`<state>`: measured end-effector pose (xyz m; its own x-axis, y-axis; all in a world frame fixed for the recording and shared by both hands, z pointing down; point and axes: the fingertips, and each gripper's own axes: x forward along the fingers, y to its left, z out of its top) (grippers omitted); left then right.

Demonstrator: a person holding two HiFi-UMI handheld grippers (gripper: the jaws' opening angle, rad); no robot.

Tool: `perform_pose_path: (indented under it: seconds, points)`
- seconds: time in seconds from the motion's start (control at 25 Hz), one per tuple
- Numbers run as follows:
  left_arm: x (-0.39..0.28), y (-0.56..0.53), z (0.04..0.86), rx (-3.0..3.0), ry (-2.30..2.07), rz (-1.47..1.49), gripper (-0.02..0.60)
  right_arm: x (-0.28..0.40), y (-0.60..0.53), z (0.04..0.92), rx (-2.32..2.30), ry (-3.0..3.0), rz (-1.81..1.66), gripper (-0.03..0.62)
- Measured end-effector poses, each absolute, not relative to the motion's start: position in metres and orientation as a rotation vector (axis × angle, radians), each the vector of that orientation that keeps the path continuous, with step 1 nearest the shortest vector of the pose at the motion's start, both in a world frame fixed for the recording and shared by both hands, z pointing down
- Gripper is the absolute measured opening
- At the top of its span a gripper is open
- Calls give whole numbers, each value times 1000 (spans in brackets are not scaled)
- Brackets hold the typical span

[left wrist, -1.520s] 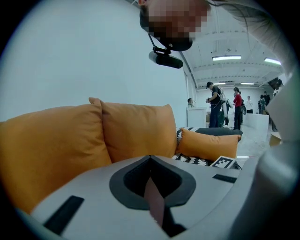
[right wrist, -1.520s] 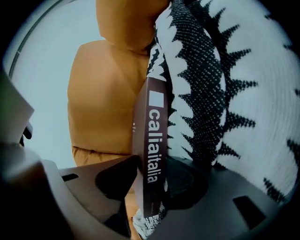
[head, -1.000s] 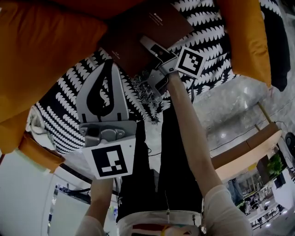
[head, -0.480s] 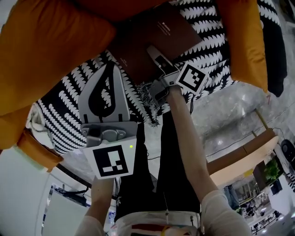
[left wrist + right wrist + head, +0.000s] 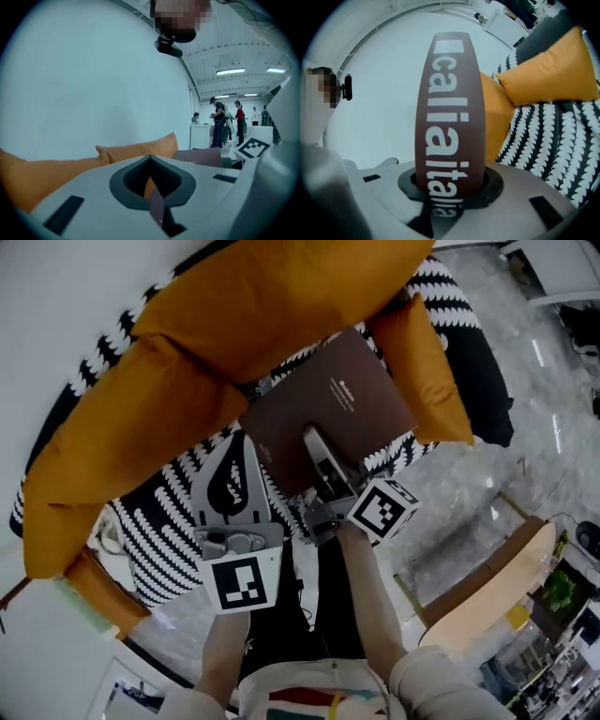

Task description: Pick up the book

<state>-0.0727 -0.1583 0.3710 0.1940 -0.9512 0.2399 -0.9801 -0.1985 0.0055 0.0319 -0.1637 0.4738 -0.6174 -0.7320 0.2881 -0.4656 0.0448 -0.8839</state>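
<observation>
Compared with a moment ago, the book [image 5: 328, 409] is seen freed. It was tucked partly under the long orange cushion [image 5: 216, 352] and lay on the black-and-white cover [image 5: 155, 526]. Now its whole brown face is shown, carried just below that cushion's lower edge and overlapping it. The spine is pinched in the right gripper [image 5: 314, 439], whose jaws have just been closing a little tighter on it; the lettered spine is seen standing up between them. The left gripper [image 5: 150, 158] is held under the cushion's middle, just beside the book's corner, with its jaws pressed together. A thin brownish sliver [image 5: 157, 206] is seen low in the slit, and what it is cannot be told. The pick-up is judged as good as done, provided the one-sided grip is kept.

The book's far edge is close to the long cushion, and a smaller orange cushion [image 5: 422, 381] at that cushion's right end is crowded by the book's right corner. Open room is offered on the side away from the long cushion, over the pale floor [image 5: 459, 493], and upward before the bare wall [image 5: 56, 315].
</observation>
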Motion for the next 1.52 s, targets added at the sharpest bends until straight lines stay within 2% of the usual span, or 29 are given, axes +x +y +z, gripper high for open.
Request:
perform_pose_path:
  seconds: [0.28,0.4,0.6,1.0,1.52]
  points:
    - [-54,-152,213,2419,-1873,216,-5,62,-163,283,-1236,2078,-1357,152]
    - [-48,-152,148,2423,-1877,72,-6,59,-164,204,-1214,2224,-1168,152]
    - [-39,-137,79,2566,-1871,-41,-6,54,-128,119,-1247,2356,-897,152]
    - [-44,-123,30,2702,-1856,-120,-6,57,-84,62,-1305,2455,-558,152]
    - [-32,-118,20,2753,-1843,-149,-6,76,-72,67,-1369,2401,-586,153]
